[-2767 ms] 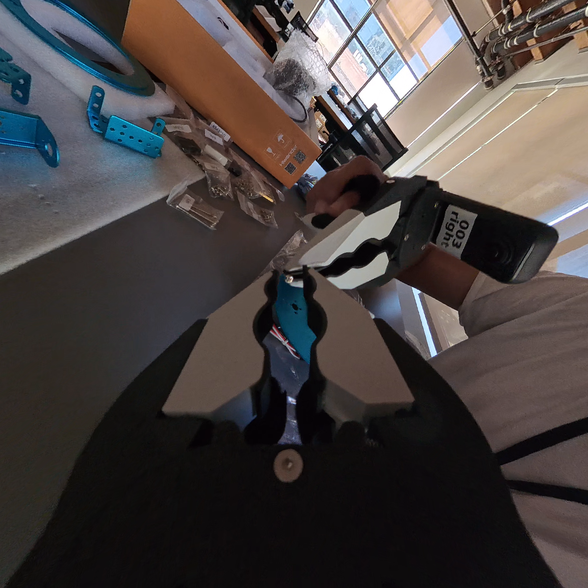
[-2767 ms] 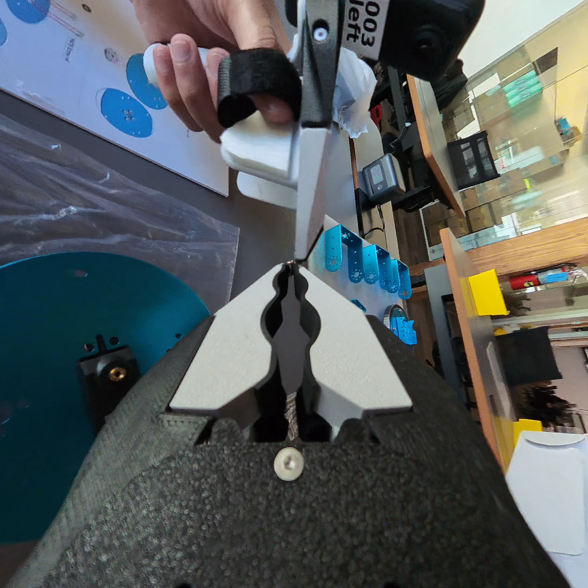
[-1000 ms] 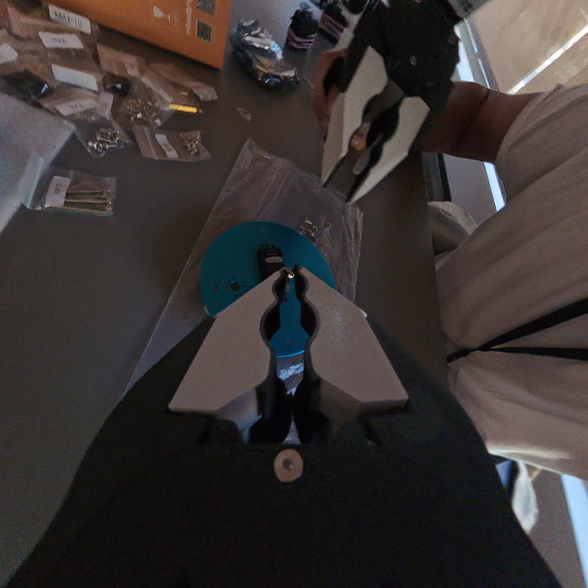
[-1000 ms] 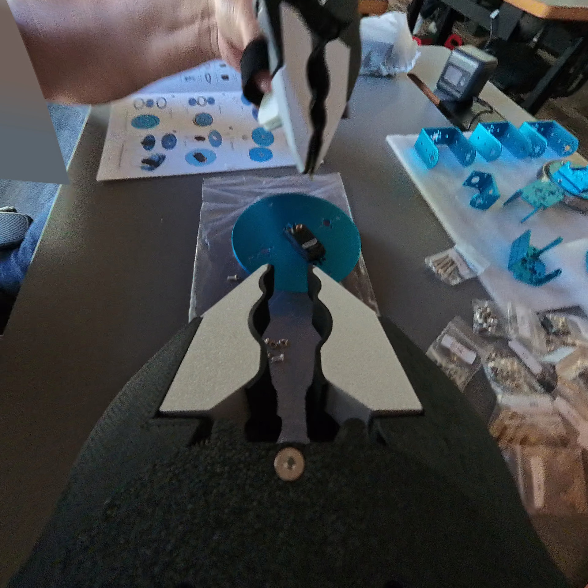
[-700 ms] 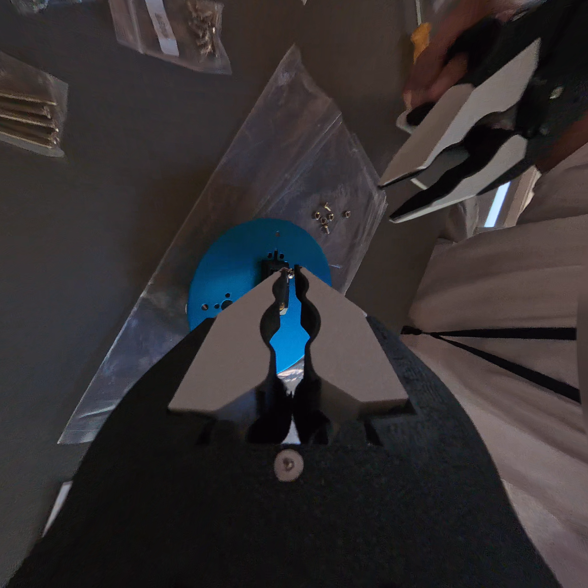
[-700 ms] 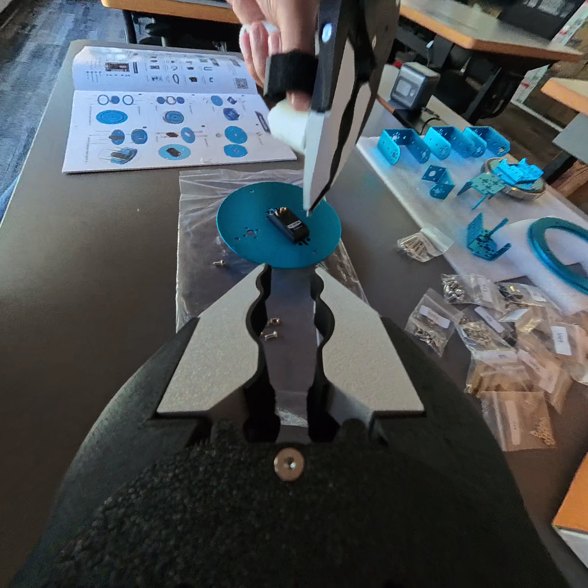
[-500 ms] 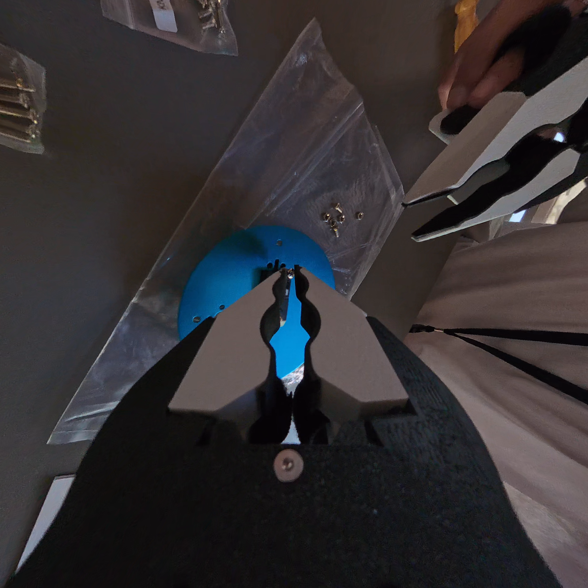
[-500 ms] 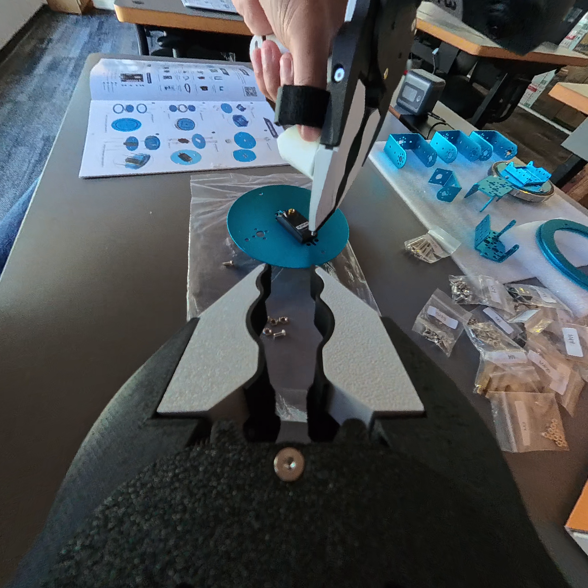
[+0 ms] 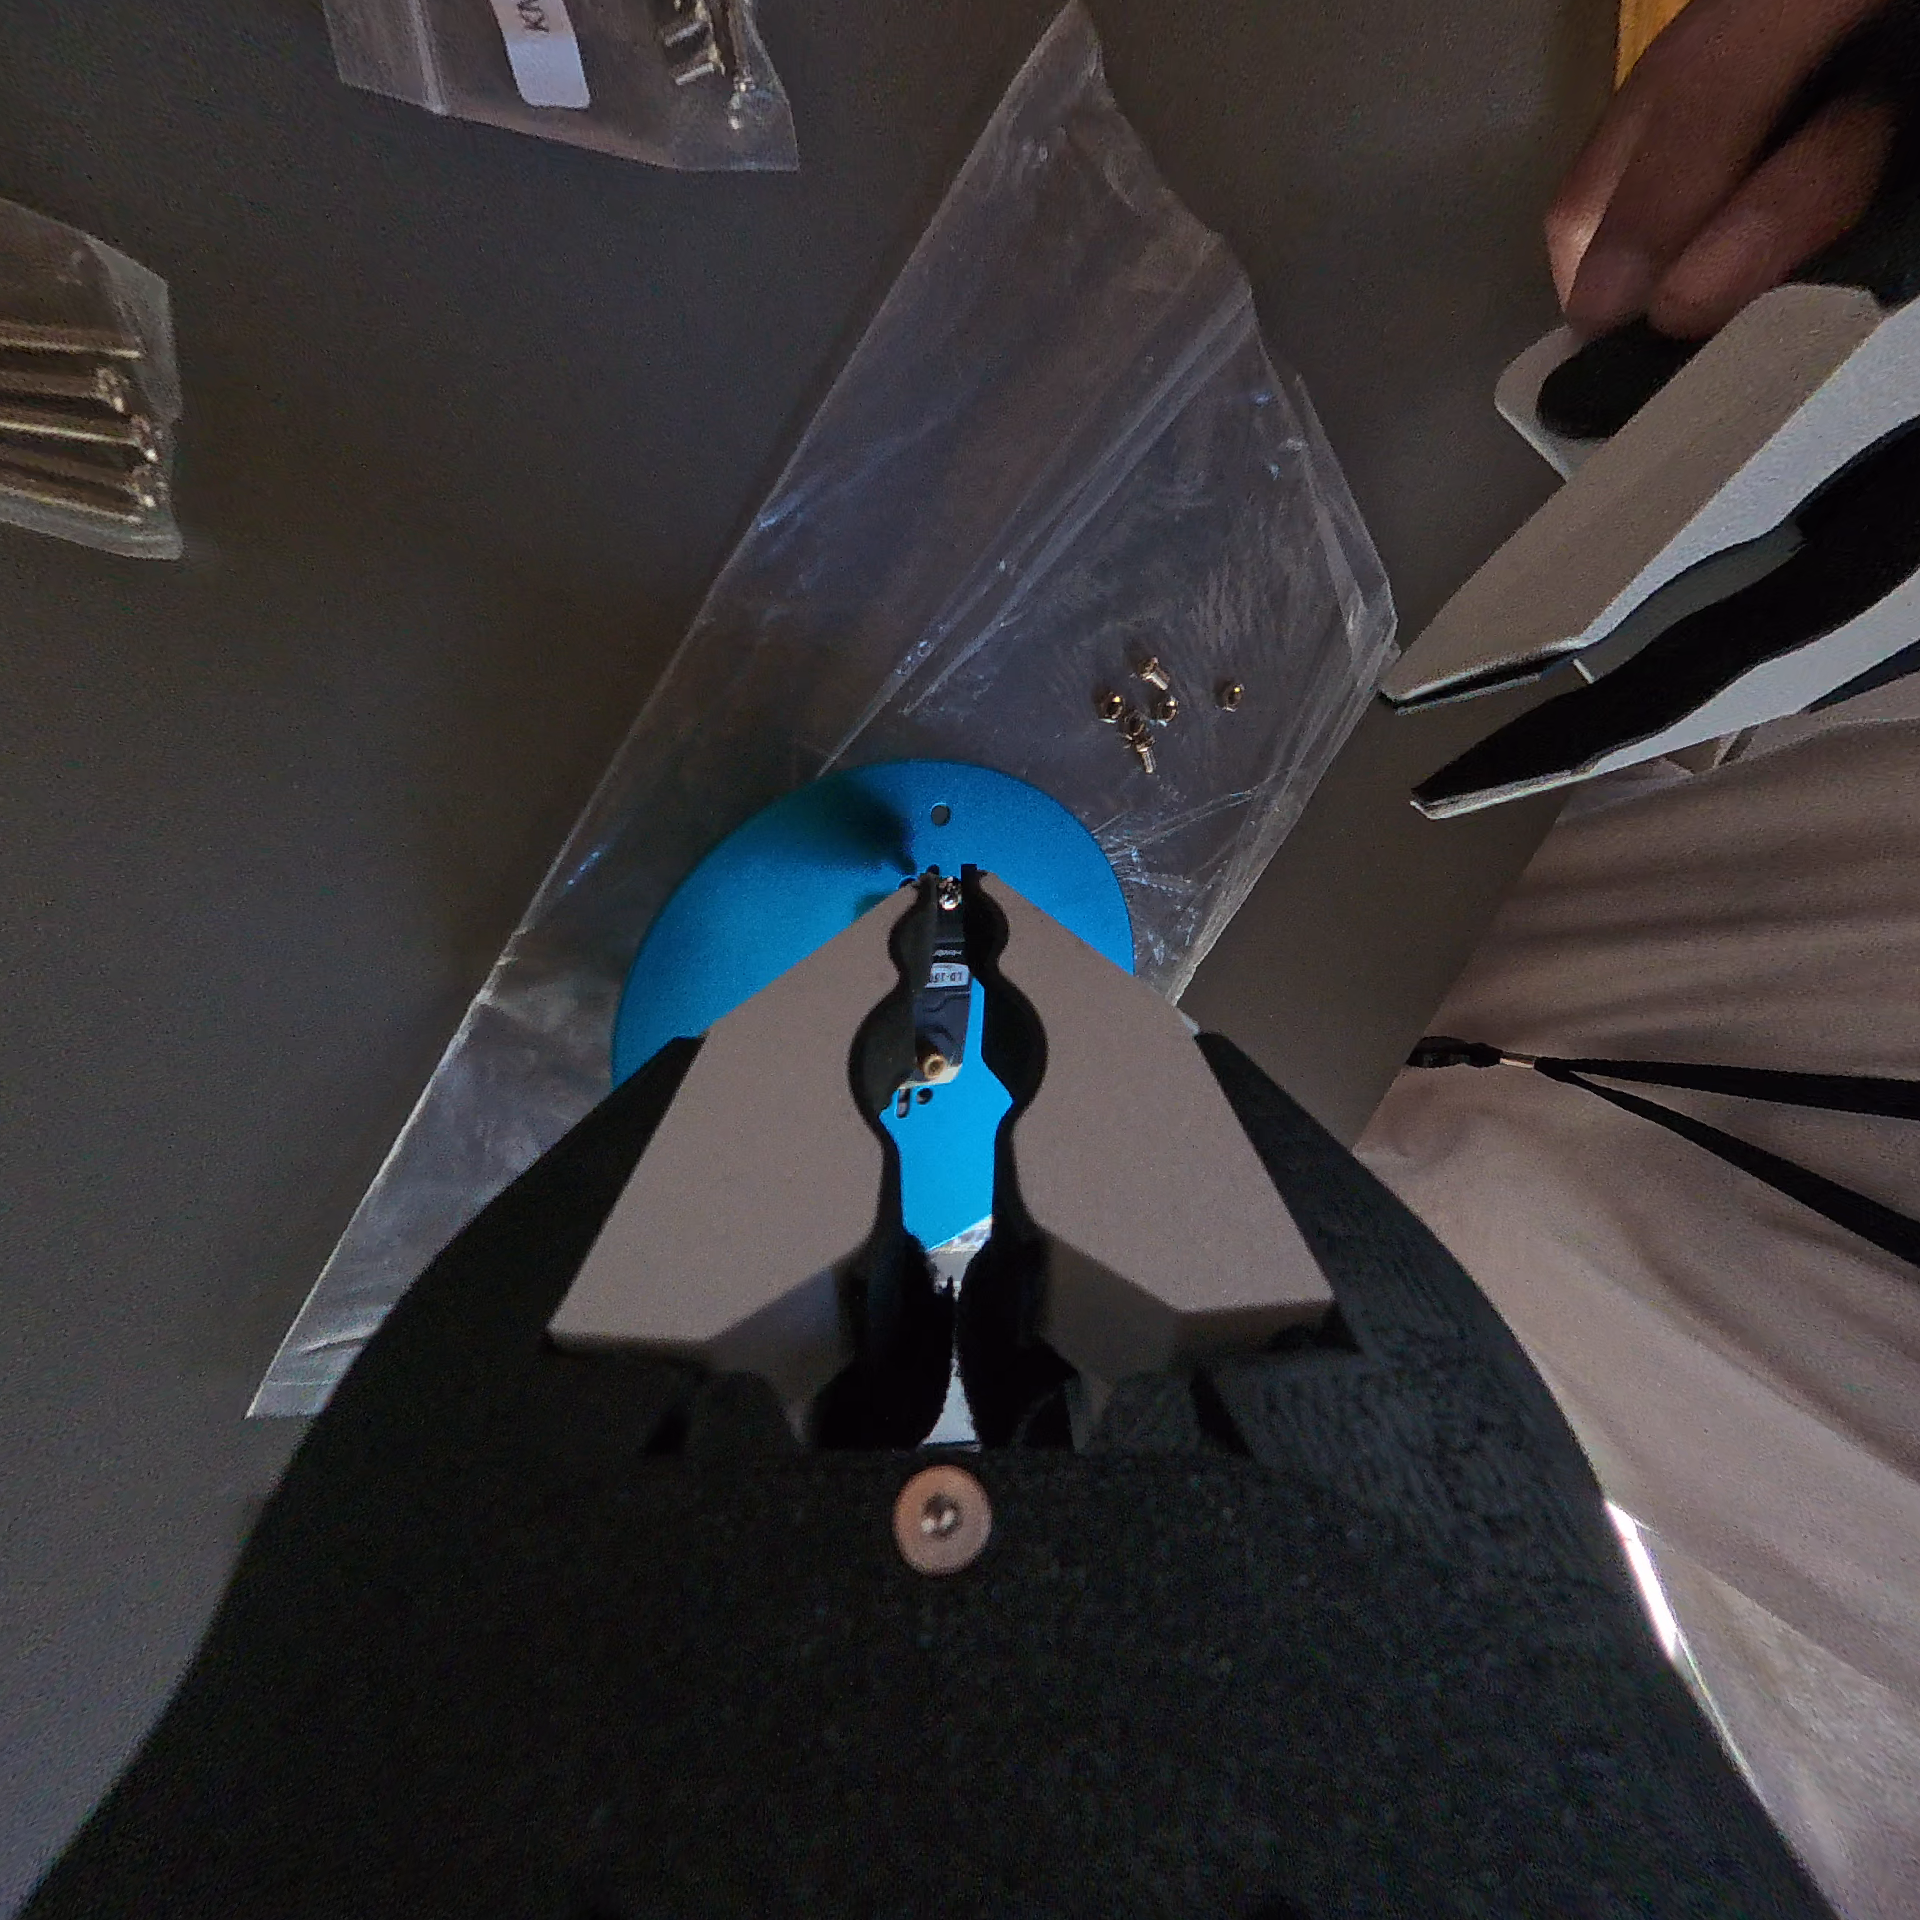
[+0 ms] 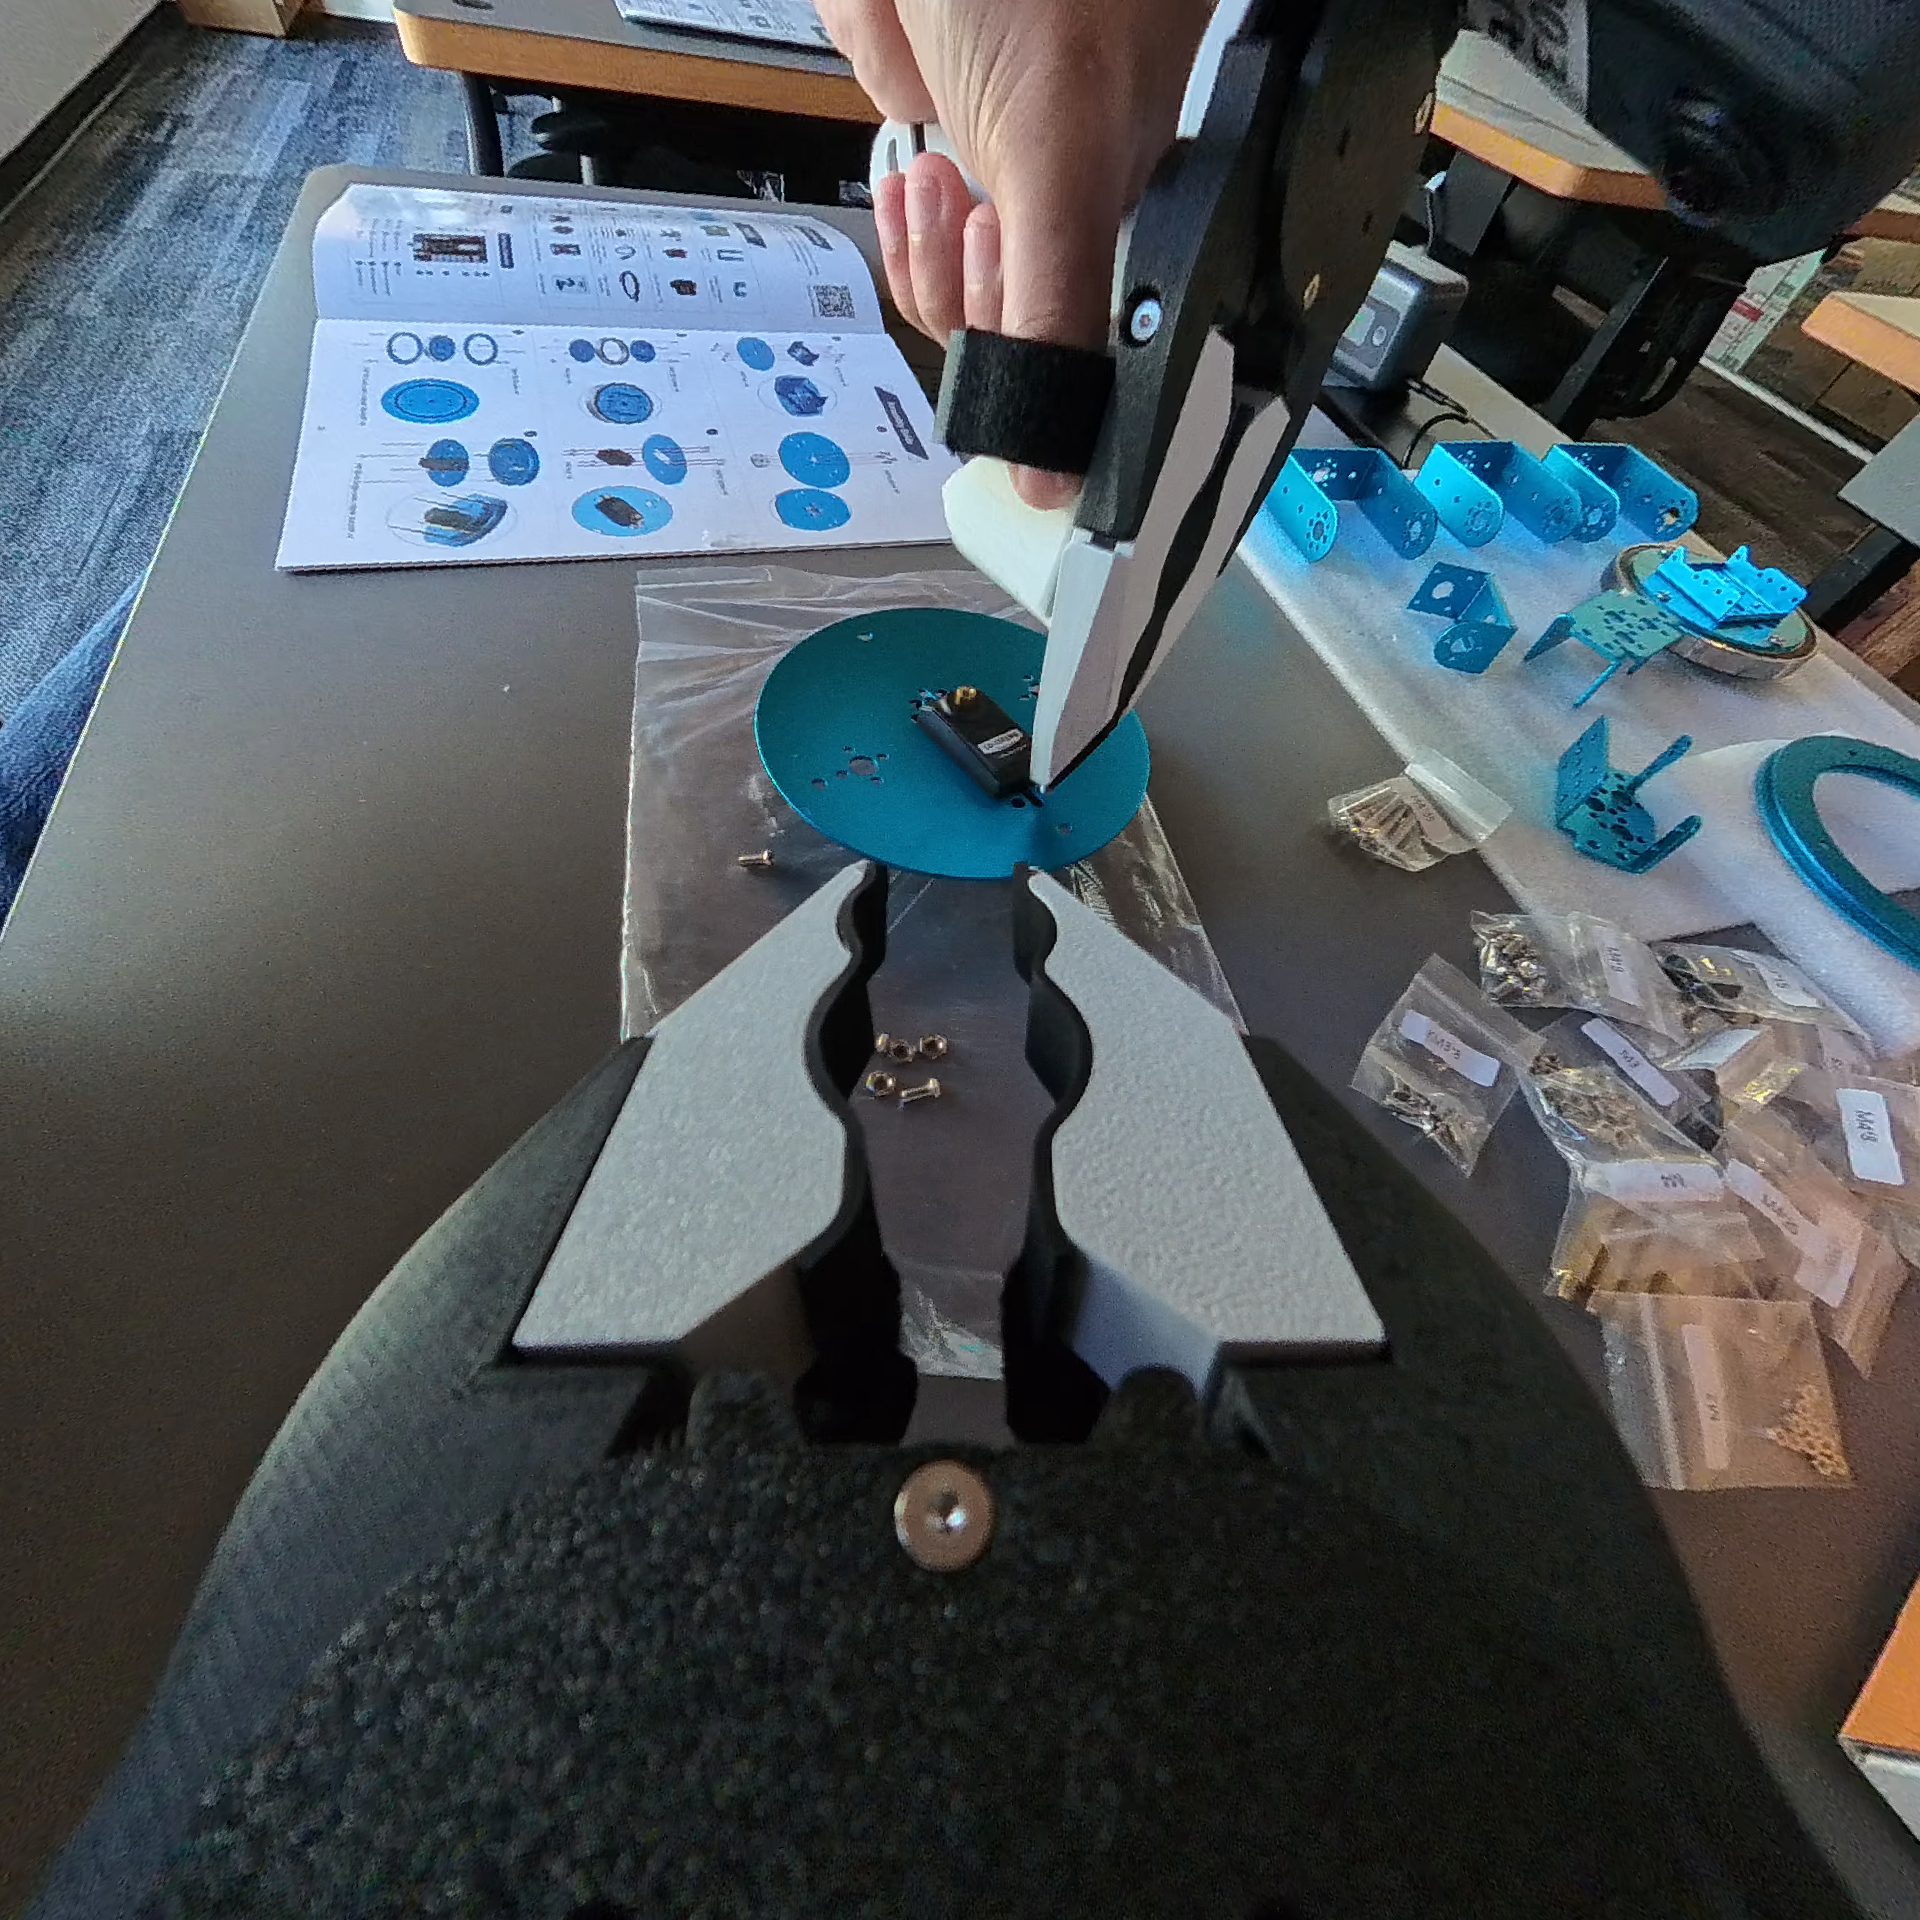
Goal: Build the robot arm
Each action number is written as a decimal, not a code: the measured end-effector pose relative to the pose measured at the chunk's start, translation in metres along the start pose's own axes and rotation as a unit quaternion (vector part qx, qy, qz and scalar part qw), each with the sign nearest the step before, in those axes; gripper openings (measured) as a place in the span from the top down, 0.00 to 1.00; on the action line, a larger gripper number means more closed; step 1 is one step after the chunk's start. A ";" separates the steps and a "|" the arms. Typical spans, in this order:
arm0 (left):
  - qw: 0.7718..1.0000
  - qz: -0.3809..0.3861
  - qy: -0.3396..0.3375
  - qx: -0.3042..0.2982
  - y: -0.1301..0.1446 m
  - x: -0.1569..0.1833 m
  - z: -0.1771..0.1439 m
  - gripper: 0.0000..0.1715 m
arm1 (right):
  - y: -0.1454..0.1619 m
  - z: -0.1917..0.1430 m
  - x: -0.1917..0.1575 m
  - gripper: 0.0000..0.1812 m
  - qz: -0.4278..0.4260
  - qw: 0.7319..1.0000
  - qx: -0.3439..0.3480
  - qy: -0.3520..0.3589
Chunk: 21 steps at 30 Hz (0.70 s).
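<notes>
Here the left gripper (image 9: 948, 891), its tips nearly together, pinches a small screw (image 9: 948, 896) point-down over the end of the black servo (image 10: 977, 743) at the middle of the blue disc (image 10: 862, 758), which lies on a clear plastic bag (image 10: 686, 665). The right gripper (image 10: 948, 883) hovers parted and empty above loose nuts (image 10: 902, 1065) near the bag's edge, farther from the servo.

A dark grey table (image 10: 312, 935) fills the room's foreground. Beyond its far edge lies blue-grey patterned carpet (image 10: 156, 208), and behind it stand wood-topped desks (image 10: 623, 62) on black legs, in bright daylight from the right.
</notes>
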<state>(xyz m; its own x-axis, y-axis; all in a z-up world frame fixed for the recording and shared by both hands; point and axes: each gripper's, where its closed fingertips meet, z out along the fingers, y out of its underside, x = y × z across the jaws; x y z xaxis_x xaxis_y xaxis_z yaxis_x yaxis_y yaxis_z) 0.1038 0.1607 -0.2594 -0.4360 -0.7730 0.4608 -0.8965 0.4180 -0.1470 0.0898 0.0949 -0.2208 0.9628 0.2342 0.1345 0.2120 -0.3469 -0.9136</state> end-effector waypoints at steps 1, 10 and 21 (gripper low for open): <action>1.000 -0.002 0.001 -0.001 0.000 0.000 0.000 0.98 | 0.000 0.000 0.000 0.87 0.001 1.000 -0.001 -0.001; 1.000 0.003 -0.002 -0.004 0.001 -0.003 0.001 0.98 | 0.004 0.002 0.001 0.87 0.013 1.000 -0.005 -0.007; 1.000 -0.001 0.005 -0.003 0.001 -0.002 0.001 0.98 | 0.005 0.002 0.000 0.87 0.013 1.000 -0.008 -0.011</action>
<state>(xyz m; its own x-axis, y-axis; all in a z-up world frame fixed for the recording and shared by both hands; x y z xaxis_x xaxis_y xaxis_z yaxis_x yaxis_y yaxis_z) 0.1035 0.1624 -0.2620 -0.4335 -0.7695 0.4690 -0.8967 0.4198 -0.1401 0.0907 0.0953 -0.2264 0.9642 0.2444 0.1029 0.1902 -0.3671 -0.9105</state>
